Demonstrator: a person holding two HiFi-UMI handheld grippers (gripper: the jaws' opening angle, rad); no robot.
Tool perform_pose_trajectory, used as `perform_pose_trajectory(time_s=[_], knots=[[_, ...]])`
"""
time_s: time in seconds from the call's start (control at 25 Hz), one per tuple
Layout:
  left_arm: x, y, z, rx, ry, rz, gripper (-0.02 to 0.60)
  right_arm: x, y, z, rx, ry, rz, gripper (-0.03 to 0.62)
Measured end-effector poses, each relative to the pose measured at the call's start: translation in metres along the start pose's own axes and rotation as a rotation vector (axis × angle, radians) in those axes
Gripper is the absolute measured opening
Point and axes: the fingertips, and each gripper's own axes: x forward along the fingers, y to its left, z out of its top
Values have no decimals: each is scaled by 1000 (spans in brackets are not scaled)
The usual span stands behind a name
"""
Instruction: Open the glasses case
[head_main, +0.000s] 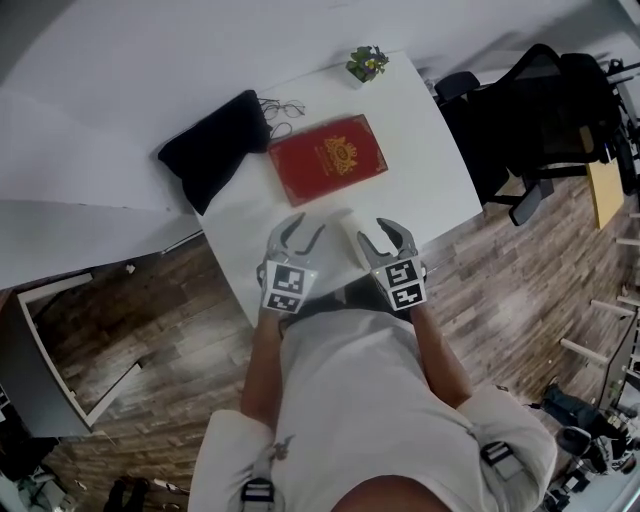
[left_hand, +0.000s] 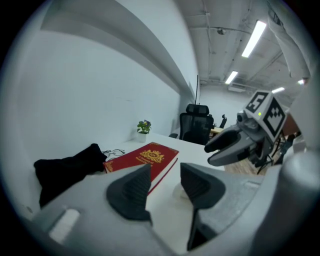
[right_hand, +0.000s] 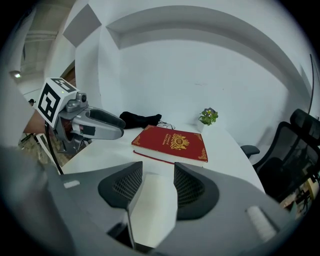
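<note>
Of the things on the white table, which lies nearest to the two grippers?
The white glasses case, at the near edge just ahead of the jaws; the red book, black bag, eyeglasses and potted plant lie farther back.

- Left gripper (head_main: 303, 232) held out ahead of the torso, pointing forward and somewhat down; its jaws stand apart, a clear gap between the ribbed pads (left_hand: 131, 189)
- Right gripper (head_main: 380, 233) level with it and tipped more steeply; its jaws are likewise parted, neither pad touching the other
- The two grippers sit side by side, near but not touching, tips angled slightly inward
- Left marker cube (head_main: 284, 288) and right marker cube (head_main: 402, 283) face upward; left forearm (head_main: 262, 360) and right forearm (head_main: 440, 350) are bare, elbows bent close to the body
</note>
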Motion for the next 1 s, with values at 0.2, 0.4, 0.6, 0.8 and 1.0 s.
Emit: perform_pose_trajectory(time_s=[0.2,0.4,0.6,0.8,1.0], knots=[[10,-5,-18,-20,34,-7,183,8,-1,-14,-7,43,13,201],[18,-9,-30,-35,62,-10,183,11,-3,-26,-1,71,24,201],[27,-12,-41,-45,81,-11,183,14,-4,-36,6,87,35,201],[33,-15,-51,-48,109,-15,183,19,-4,-42,7,94,48,201],[40,-17,-60,-46,123,-11,183,22,-4,-48,6,106,60,201]])
